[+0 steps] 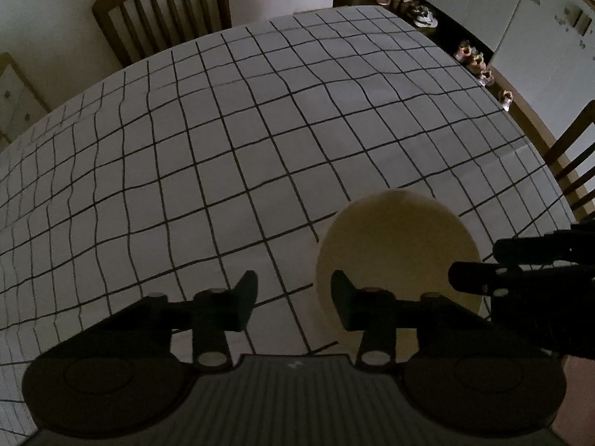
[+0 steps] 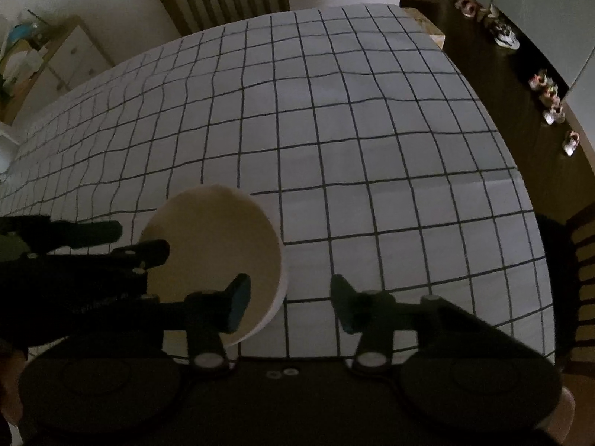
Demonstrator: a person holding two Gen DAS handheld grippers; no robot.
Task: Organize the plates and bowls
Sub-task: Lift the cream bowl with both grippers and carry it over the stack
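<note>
A single cream bowl [image 1: 398, 252] sits on the checked counter [image 1: 223, 148], each gripper straddling a rim: left gripper [image 1: 293, 297], right gripper [image 2: 286, 301], fingers part-open, not yet gripping. Organizing looks barely begun.

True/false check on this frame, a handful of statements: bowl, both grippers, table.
1. A single cream bowl stands on the table. True.
2. The tablecloth is plain white. False: it has a grid of dark lines.
3. The left gripper and the right gripper each straddle the bowl's rim, one finger inside and one outside. True.
4. The bowl has food in it. False: the inside that shows is bare.
5. Both grippers are clamped tight on the rim. False: a gap shows between the fingers and the bowl's wall on each side.
6. A wooden chair stands at the far side of the table. True.
</note>
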